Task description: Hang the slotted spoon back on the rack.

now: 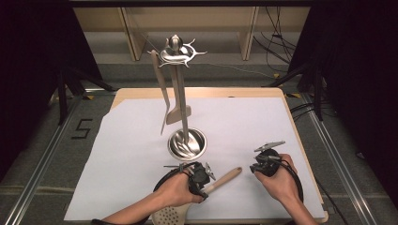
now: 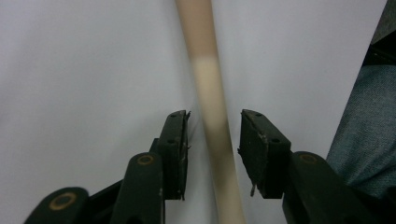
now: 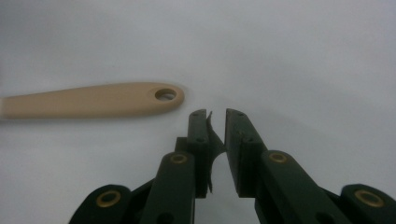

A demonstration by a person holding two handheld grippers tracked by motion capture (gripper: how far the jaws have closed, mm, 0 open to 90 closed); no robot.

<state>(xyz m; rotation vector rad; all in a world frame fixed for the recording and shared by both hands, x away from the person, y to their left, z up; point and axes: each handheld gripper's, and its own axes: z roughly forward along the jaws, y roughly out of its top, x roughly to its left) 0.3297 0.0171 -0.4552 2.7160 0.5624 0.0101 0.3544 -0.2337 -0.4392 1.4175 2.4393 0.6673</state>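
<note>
Slotted spoon (image 1: 206, 192): its beige handle lies flat on the white sheet (image 1: 117, 154) between my left gripper (image 2: 212, 149)'s parted jaws, which straddle without touching, presumably squaring up for a grasp. My right gripper (image 3: 215, 140), empty and nearly closed, waits by the handle's holed end; beyond stands one utensil stand (image 1: 180, 93) bearing two hanging utensils.
</note>
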